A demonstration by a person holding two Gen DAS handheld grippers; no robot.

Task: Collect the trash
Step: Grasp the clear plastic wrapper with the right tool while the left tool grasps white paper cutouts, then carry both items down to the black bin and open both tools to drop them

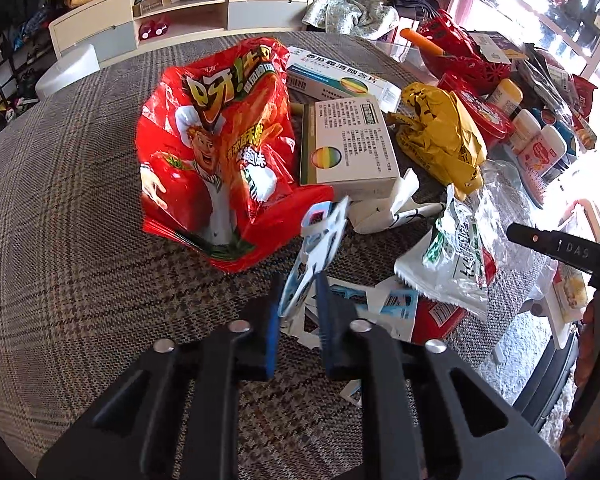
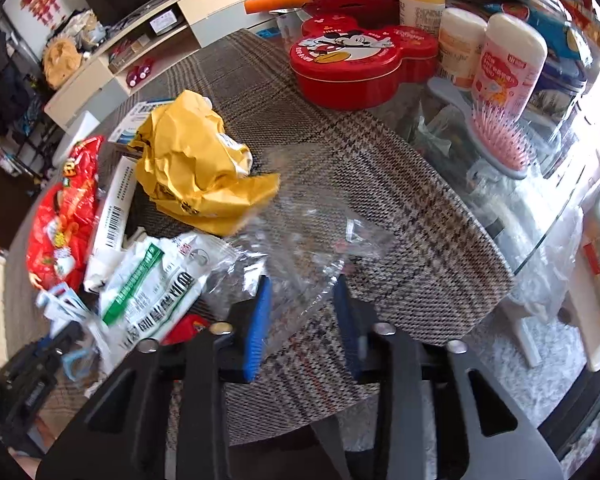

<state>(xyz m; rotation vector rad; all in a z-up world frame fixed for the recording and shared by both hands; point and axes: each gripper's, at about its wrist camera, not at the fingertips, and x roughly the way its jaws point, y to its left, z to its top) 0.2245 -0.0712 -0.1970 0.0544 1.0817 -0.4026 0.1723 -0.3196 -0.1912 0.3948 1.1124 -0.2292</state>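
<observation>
Trash is lying scattered over a round table [image 1: 80, 184] covered with a checked woven cloth. Counting what is showing: one big red snack bag [image 1: 216, 152], two white medicine boxes, the nearer box [image 1: 350, 148] sitting just beside the red bag and the farther box [image 1: 340, 76] lying behind it, one crumpled yellow paper bag [image 1: 444, 136], one white and green plastic wrapper [image 1: 456, 256], one crumpled clear plastic sheet [image 2: 320, 236], and one white and blue card cutout [image 1: 320, 248], with more torn card pieces of the same kind lying under it. Toward the far side one red Mickey tin [image 2: 352, 64], three upright bottles [image 2: 508, 60], one pink hairbrush [image 2: 500, 144] and one red lattice basket [image 1: 460, 48] are standing together.

The left gripper [image 1: 300, 300] is pinching the white and blue card cutout between its blue pads, jaws nearly together, the card sticking up out of them and blurring at its top end. The right gripper [image 2: 302, 304] is standing narrowly apart, its blue pads [image 2: 258, 320] sitting on either side of the clear plastic sheet; whether they are pressing on it I cannot tell, since the film is see-through. That sheet is lying just beside the yellow paper bag, near the table's edge.
</observation>
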